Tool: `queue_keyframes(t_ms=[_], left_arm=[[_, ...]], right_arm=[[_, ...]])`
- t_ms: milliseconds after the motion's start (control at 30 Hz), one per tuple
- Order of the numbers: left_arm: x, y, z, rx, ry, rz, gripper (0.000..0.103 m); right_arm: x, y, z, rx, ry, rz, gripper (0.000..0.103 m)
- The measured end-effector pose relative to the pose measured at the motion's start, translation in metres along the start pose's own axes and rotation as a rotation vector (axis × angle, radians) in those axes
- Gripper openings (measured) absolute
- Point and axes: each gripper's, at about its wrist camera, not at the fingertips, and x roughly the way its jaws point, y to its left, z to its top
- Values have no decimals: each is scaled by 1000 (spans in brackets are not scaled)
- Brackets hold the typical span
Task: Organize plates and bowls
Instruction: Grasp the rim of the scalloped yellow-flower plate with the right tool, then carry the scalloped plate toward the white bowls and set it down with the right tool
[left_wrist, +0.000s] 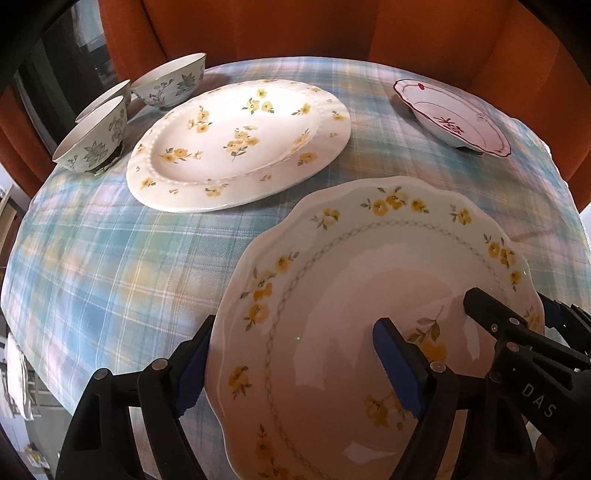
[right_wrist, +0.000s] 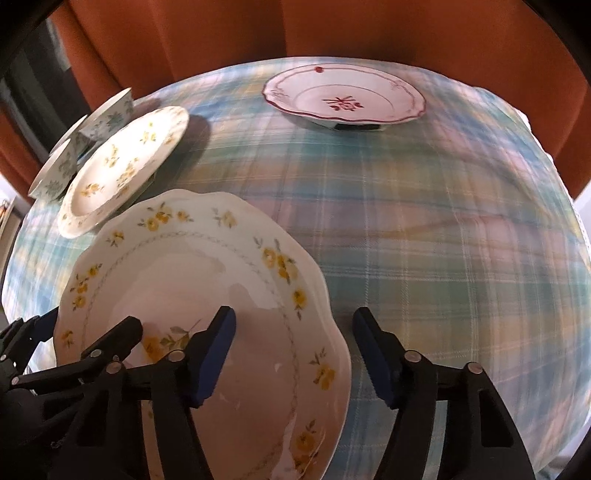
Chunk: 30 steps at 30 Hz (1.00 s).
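Left hand-held gripper (left_wrist: 299, 369): jaws spread wide across the near-left rim of the scalloped plate (left_wrist: 369, 314), one pad outside the edge, one over the well; not clamped as far as I can see.
Right hand-held gripper (right_wrist: 293, 354): also open, one finger over the plate's well, the other out past its right rim above the cloth.
Scalloped plate: closest to me on the surface (left_wrist: 110, 266), yellow flowers round the rim; whether it sits flat or is slightly lifted I can't tell.
Likely target: the beaded plate (left_wrist: 240, 144), further back and left, near but apart from mine (a fair bet for a stack, both being yellow-flowered).
Elsewhere: three bowls (left_wrist: 170, 79) clustered at the far left, red-trimmed dish (left_wrist: 454, 118) well apart at far right.
Step in hand: I judge this to be taking hold of the scalloped plate from both sides.
How to do it well: close both sides together on the rim, pads square to the edge, so it doesn't pivot.
Watch for: glazed china is slick, so pinch firmly (the wavy rim gives uneven contact).
Carry: keep it level, lift clear of the beaded plate's rim, then lower centred, no sliding china on china.
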Motion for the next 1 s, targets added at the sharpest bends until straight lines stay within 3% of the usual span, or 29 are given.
queue_keyframes(t_ms=[133,400,600,1000], left_arm=[[0,0,1,-4,14,-2,83],[-1,2,2,14,52,-47,83],[-7,8,3,49,34,-74,83],[-18,64,16,122,-6,-126,83]], right_arm=[[0,2,0,-13,2,28,61],[0,2,5,20,24,27,62],[-8,6,6,46,3,-1,62],[-22,57,6,114,-25,-49,62]])
